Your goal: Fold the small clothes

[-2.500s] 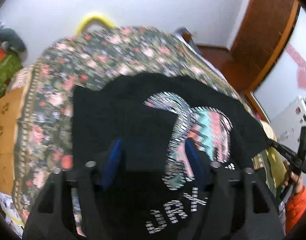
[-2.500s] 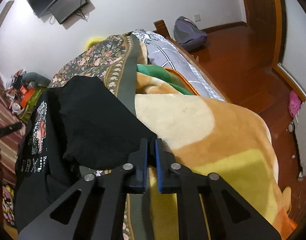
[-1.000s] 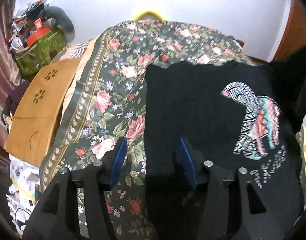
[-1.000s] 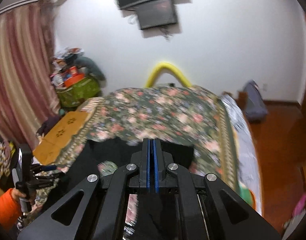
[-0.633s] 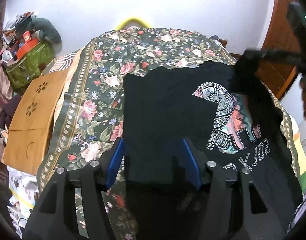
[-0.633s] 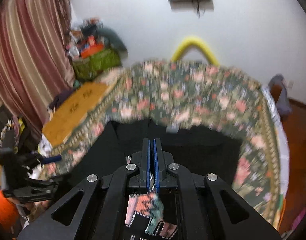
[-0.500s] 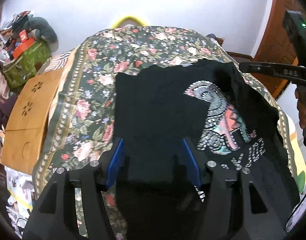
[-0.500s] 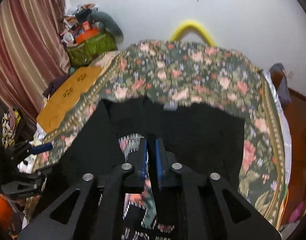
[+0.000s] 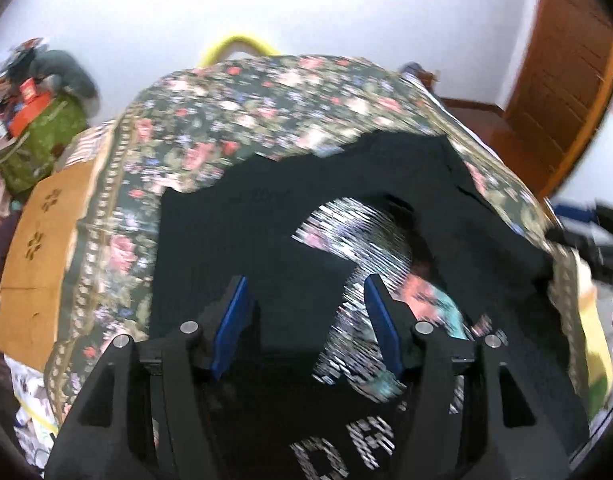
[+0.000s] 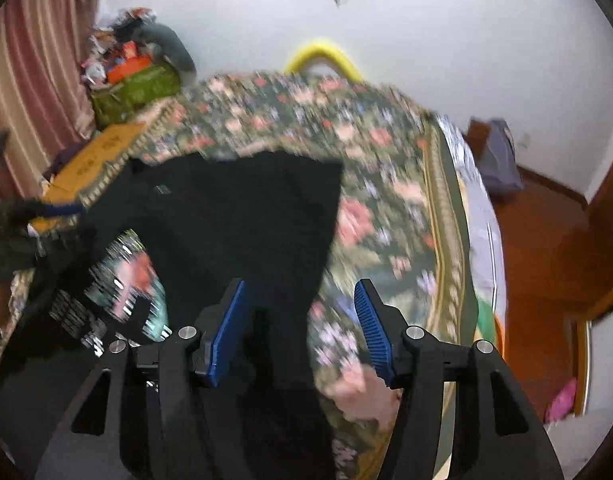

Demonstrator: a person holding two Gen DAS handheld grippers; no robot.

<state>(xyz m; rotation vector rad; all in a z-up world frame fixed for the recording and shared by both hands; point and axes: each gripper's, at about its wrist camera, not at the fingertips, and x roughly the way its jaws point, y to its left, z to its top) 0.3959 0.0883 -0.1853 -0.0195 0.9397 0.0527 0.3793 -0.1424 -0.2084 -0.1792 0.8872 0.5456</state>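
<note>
Black T-shirt [image 9: 266, 240] on bed [image 9: 226, 120]: soft, light, limp; pinch at hem corners. Left hand-held gripper [image 9: 304, 320] agape, empty; right hand-held gripper [image 10: 300, 320] just opened, empty.

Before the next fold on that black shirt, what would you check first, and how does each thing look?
1. Right tongs let go: ok, the jaws have just been opening, with the shirt's edge between them but not pinched.
2. Left tongs free: ok, open above the cloth.
3. Black shirt flat on the floral bedspread: cannot tell, the picture is blurred.
4. Right side folded over the print: ok, black cloth covers part of it.
5. Left side folded: cannot tell.
</note>
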